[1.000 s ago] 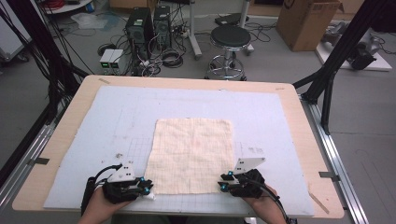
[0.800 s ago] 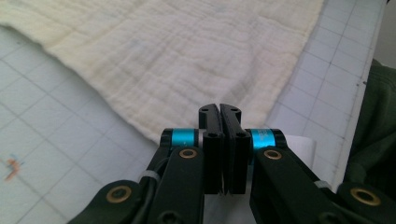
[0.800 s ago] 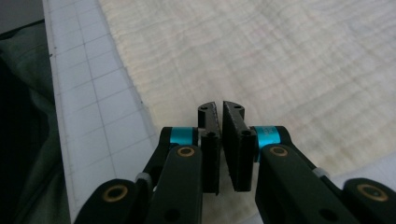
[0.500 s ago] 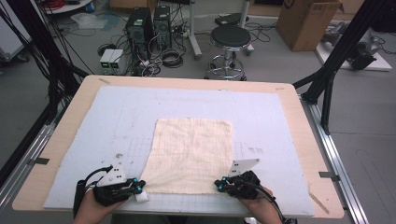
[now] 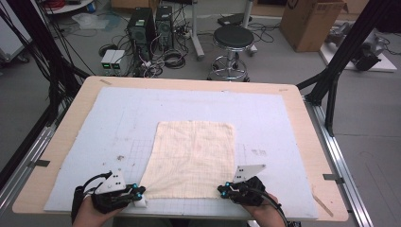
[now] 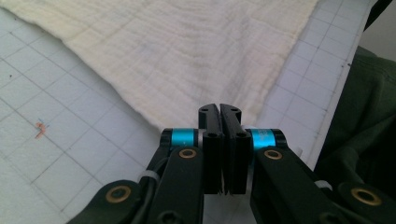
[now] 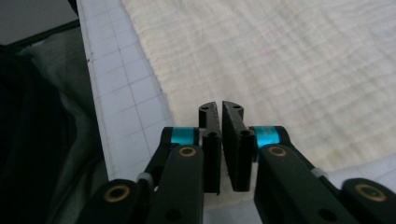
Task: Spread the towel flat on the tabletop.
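Cloth (image 5: 194, 158) lies flat near the middle of the table, a cream square of crinkled, loosely woven gauze with faint creases running toward its near corners. Under it is a pale mat (image 5: 118, 118) printed with a fine grid, on a light wooden tabletop (image 5: 85, 94) with rounded corners.

My left gripper (image 5: 138, 191) sits at about seven o'clock from the cloth's centre, its tips at the near left corner. Its black jaws, with turquoise bands behind them, are pressed together, and in the left gripper view the cloth's corner runs down right between their tips, so they pinch it.

My right gripper (image 5: 223, 190) sits at about five o'clock, at the near right corner. Its jaws are all but closed, a thin wedge of gap between the tips, with the cloth's edge running in under them; they grip that corner.
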Demonstrator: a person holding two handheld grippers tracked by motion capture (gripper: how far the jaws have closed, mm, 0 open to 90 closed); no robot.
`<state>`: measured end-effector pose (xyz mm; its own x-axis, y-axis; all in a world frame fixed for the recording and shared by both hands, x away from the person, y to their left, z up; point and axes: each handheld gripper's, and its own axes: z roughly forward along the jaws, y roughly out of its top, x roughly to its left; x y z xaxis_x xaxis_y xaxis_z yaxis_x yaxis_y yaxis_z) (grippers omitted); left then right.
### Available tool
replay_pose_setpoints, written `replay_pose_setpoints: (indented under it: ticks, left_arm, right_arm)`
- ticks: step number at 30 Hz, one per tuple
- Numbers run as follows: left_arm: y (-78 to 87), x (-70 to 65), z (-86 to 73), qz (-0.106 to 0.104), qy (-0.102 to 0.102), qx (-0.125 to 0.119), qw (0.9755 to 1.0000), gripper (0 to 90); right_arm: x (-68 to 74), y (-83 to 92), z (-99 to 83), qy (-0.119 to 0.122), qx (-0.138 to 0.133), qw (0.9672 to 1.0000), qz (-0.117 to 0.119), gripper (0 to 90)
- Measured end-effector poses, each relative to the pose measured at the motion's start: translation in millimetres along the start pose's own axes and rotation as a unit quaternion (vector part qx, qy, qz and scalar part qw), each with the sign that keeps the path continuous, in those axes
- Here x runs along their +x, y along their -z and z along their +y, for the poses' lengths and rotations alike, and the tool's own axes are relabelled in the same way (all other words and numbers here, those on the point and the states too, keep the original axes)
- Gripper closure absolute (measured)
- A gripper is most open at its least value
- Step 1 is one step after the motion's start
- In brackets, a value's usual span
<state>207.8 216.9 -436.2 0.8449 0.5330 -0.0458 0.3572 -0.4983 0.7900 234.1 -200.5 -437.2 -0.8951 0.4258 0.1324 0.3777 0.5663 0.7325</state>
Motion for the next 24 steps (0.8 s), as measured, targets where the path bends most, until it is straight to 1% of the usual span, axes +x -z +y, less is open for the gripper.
replay_pose_setpoints:
  ticks: [2,5,7,9,11,13,15,16,18,20,21,22,23,24]
  left_arm:
    - [0.6,2.5,1.6,-0.001,0.006,-0.007,1.0000,80.0]
    - [0.1,7.1,4.8,0.005,0.019,-0.017,0.9997,74.3]
    - [-1.1,9.9,7.2,0.007,0.025,-0.022,0.9994,70.4]
    - [-3.0,12.3,10.0,0.008,0.030,-0.030,0.9991,68.7]
    - [-5.2,14.8,13.5,0.010,0.033,-0.036,0.9988,66.2]
    - [-7.6,17.0,16.5,0.011,0.038,-0.045,0.9982,64.7]
    - [-8.9,19.6,19.0,0.013,0.039,-0.048,0.9980,63.3]
    - [-9.3,20.8,19.9,0.017,0.041,-0.051,0.9977,62.6]
    - [-9.3,23.7,21.1,0.020,0.048,-0.058,0.9970,61.6]
    - [-8.7,26.4,22.0,0.023,0.049,-0.061,0.9967,61.0]
    - [-9.1,27.4,22.4,0.027,0.052,-0.065,0.9962,60.6]
    - [-9.4,28.5,22.8,0.029,0.055,-0.069,0.9957,59.9]
    - [-9.5,29.8,23.2,0.029,0.055,-0.070,0.9956,59.3]
    - [-9.9,30.9,23.6,0.032,0.055,-0.072,0.9954,59.1]
  right_arm:
    - [-1.9,1.0,1.7,-0.003,-0.007,1.0000,0.000,81.0]
    - [-6.1,2.0,4.7,-0.009,-0.015,0.9998,-0.007,75.3]
    - [-9.9,2.3,6.6,-0.012,-0.020,0.9997,-0.011,73.4]
    - [-13.5,3.1,8.9,-0.017,-0.027,0.9993,-0.018,70.3]
    - [-17.1,3.8,11.1,-0.020,-0.035,0.9990,-0.020,67.5]
    - [-20.9,4.2,13.1,-0.026,-0.041,0.9986,-0.023,65.0]
    - [-24.7,4.1,14.7,-0.029,-0.047,0.9982,-0.025,61.8]
    - [-26.9,3.9,15.2,-0.028,-0.048,0.9981,-0.026,61.4]
    - [-30.4,3.3,16.3,-0.031,-0.051,0.9978,-0.029,57.9]
    - [-34.1,3.3,16.9,-0.035,-0.053,0.9975,-0.031,55.8]
    - [-36.2,3.1,17.0,-0.033,-0.057,0.9973,-0.034,54.3]
    - [-37.2,3.4,17.1,-0.040,-0.058,0.9970,-0.034,53.4]
    - [-39.4,3.3,17.2,-0.039,-0.061,0.9969,-0.032,52.9]
    - [-40.2,3.6,17.4,-0.044,-0.062,0.9965,-0.034,51.6]
